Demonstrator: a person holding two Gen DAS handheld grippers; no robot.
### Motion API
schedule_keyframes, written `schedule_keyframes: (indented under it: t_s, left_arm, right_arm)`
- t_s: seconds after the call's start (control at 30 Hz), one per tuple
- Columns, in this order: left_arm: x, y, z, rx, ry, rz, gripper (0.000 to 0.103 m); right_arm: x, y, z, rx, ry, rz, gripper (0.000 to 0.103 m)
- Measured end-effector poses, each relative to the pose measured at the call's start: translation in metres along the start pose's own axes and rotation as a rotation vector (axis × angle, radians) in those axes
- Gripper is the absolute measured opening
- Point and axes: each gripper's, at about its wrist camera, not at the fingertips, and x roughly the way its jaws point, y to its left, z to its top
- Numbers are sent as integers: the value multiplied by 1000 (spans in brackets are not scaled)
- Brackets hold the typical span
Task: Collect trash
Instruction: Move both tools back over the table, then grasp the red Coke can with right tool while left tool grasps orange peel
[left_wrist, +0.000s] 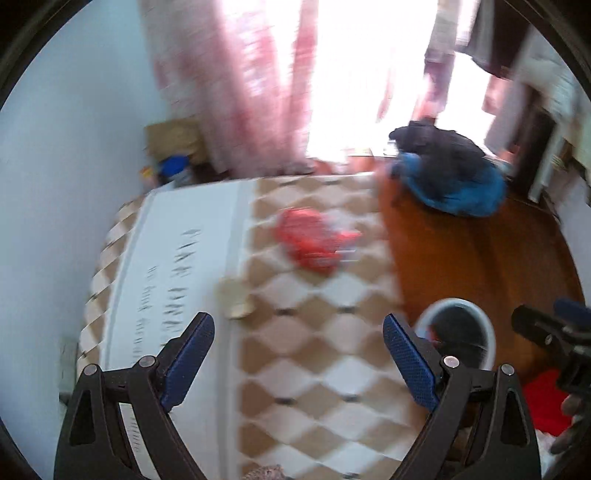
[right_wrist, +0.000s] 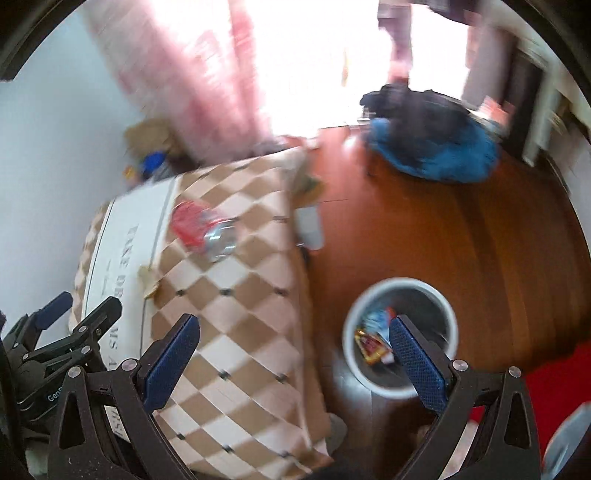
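Partly done: wrappers already in bin (right_wrist: 400, 334) on floor right of bed; red wrapper (left_wrist: 314, 236) and crumpled paper (left_wrist: 234, 297) remaining on checkered bedspread (left_wrist: 314, 350); left gripper (left_wrist: 297, 363) and right gripper (right_wrist: 293, 363) both spread wide, empty

Both my views smear with motion blur. I can't read the lettering on the bed's white panel (left_wrist: 177, 280), and the red wrapper (left_wrist: 314, 236) and pale scrap (left_wrist: 234, 295) stay shapeless. My right tool's finger (right_wrist: 415, 363) covers part of the bin's (right_wrist: 400, 291) contents. The window (right_wrist: 314, 55) is blown out white.
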Motion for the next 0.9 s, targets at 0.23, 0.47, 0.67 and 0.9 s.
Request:
schedule_keyframes:
  t_s: [0.23,0.47,0.67,0.9]
  left_arm:
    - [86,102,-9,-161,124,102,100]
    - [156,138,-14,-214,248,83,103]
    - [159,134,-15,-226,263,30,103]
    - [167,105,-3,-208,258,-85,102]
  right_arm:
    - [116,108,65,-265,133,-63,103]
    - [224,169,101,-491,299,-146,103]
    - [259,166,105,-434,348,-110,97]
    - [238,125,83,-271,309,-107,97]
